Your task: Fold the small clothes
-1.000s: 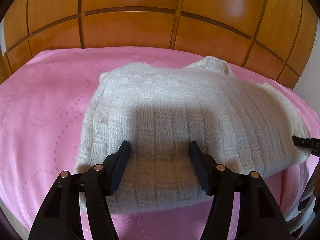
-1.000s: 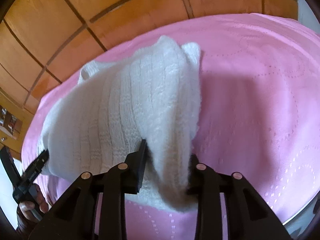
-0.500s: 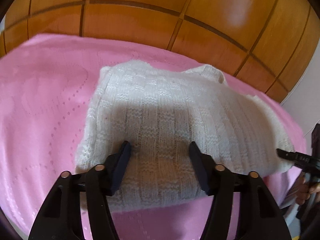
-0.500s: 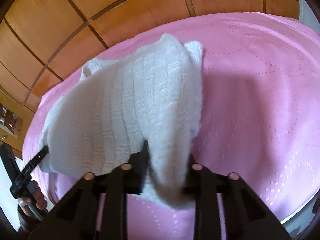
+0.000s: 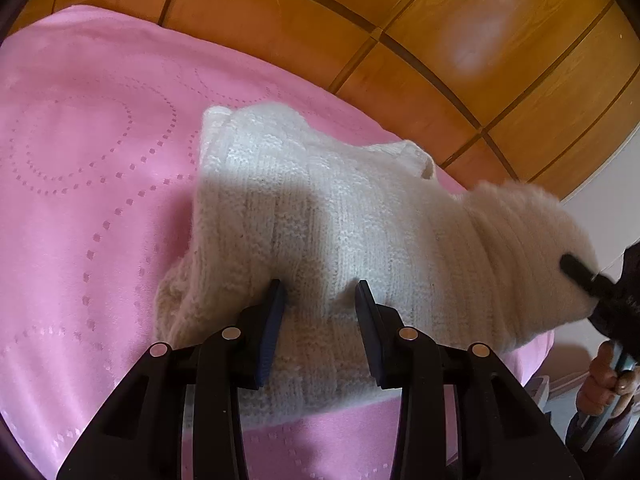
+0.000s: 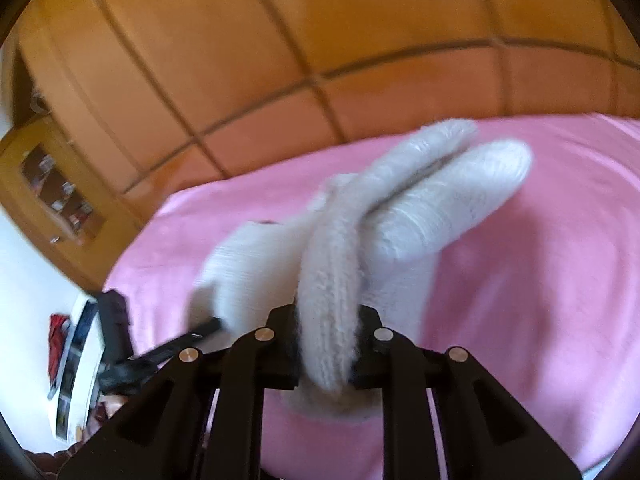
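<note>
So the white knit sweater (image 5: 340, 216) is on the pink bedspread (image 5: 80, 160), with the wooden panelled wall (image 5: 440, 20) right behind the bed. The left gripper (image 5: 319, 304) has its jaws pinched down on a fold of the near hem — knit is bunched up between the two blue-edged fingers (image 5: 272, 312). The left part of the sweater lies flat on the bed, the right end is lifted and looks fuzzy from blur.

From the right wrist view, the right gripper (image 6: 326, 344) is clamped tight on a thick roll of the same sweater (image 6: 400, 208), which is raised off the bedspread (image 6: 540, 280) and drapes in folds beyond the fingers. Pretty blurry shot. A wooden cabinet (image 6: 56, 192) with small items sits far left — can't make out what's in it.
</note>
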Demonstrator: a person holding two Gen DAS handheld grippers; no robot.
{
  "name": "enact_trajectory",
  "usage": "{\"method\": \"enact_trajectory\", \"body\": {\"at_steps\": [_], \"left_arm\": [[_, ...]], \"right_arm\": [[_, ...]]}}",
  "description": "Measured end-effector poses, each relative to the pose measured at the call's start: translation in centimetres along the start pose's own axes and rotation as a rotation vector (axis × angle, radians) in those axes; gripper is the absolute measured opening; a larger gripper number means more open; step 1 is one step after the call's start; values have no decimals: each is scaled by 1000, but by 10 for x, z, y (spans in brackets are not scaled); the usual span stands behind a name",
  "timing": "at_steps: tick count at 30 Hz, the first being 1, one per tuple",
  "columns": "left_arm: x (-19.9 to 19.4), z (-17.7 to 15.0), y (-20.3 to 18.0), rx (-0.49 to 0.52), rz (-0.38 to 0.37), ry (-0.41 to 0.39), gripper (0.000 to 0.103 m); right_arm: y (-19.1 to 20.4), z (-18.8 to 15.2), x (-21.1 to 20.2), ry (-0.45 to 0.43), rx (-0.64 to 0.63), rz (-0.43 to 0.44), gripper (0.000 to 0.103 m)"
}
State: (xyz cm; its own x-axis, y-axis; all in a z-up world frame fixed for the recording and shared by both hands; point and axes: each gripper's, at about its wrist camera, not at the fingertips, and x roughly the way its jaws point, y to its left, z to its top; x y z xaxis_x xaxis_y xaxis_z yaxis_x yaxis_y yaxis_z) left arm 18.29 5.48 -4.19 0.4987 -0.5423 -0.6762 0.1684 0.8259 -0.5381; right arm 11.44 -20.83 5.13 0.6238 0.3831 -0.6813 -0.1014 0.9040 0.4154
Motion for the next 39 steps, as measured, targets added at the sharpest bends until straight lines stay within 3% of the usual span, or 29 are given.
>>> {"method": "enact_trajectory", "body": {"at_steps": [5, 8, 10, 13, 16, 19, 21, 28, 34, 39], "left_arm": [[-5, -1, 5, -36, -36, 2, 36], [-14, 1, 8, -65, -103, 3, 37], [-20, 3, 5, -78, -168, -1, 54], [-27, 11, 4, -125, -303, -1, 70], [-24, 23, -7, -151, -378, -1, 75], [-8, 36, -21, -175, -424, 39, 82], [4, 45, -34, -169, -431, 72, 82], [32, 62, -47, -164, -351, 150, 84], [43, 63, -39, -225, -349, 170, 81], [38, 65, -60, -174, -349, 175, 75]], "right_arm": [[58, -6, 43, 55, -119, 63, 13], [73, -21, 70, 100, -151, 55, 13], [76, -30, 81, 116, -171, 36, 13], [77, -40, 91, 125, -212, -5, 13], [81, -44, 90, 107, -251, -22, 15], [84, -46, 86, 92, -275, -3, 27], [86, -49, 82, 85, -279, 35, 38], [64, -54, 48, 31, -204, 94, 48], [13, -56, 29, -14, -73, -5, 49], [-8, -60, 40, -7, -23, -51, 49]]}}
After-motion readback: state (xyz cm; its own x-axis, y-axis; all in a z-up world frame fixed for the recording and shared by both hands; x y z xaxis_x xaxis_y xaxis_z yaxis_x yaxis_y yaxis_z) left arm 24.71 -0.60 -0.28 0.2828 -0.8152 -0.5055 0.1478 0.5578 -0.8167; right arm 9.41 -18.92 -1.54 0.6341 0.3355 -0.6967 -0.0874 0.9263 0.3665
